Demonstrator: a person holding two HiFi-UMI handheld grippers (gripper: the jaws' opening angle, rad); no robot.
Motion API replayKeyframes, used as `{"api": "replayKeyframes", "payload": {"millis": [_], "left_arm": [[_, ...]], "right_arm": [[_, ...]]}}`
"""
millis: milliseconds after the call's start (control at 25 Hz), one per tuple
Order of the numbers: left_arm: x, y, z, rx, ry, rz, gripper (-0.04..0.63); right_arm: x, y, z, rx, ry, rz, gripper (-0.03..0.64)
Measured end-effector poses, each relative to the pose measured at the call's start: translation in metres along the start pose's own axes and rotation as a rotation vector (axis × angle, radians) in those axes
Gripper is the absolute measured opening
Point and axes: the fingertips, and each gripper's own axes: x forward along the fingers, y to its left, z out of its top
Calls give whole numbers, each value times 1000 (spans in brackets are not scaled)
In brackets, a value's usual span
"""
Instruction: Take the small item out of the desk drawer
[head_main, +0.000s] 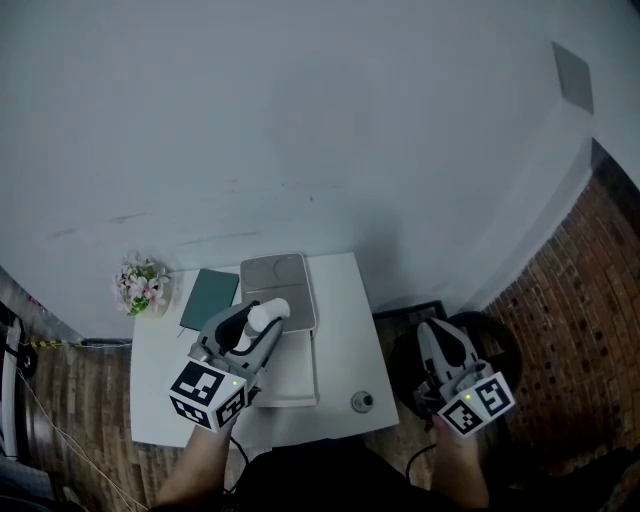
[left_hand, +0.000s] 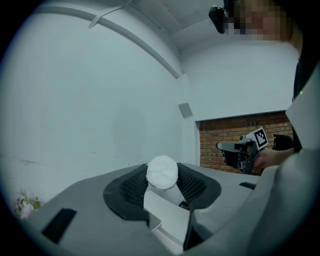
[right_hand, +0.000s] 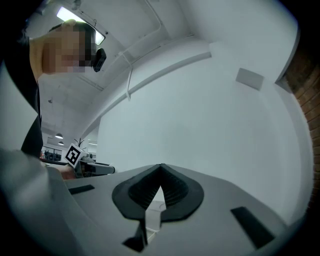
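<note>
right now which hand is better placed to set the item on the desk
Left. The left gripper holds the item above the desk; the right gripper is shut, empty and beyond the desk's right edge.

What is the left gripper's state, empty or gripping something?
Gripping. The left gripper has its jaws pressed on both sides of the small white round item.

worktop (head_main: 340, 290): white, smooth, matt | small item (left_hand: 162, 171): white, matt, faintly grainy | floor (head_main: 85, 395): wood planks | wall (left_hand: 220, 132): rough red brick
</note>
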Motion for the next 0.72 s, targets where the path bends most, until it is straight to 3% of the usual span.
{"api": "replayKeyframes", "payload": {"millis": [720], "left_arm": [[9, -12, -3, 1, 3, -10, 181]], "right_arm": [[-6, -4, -9, -2, 28, 31, 3]]}}
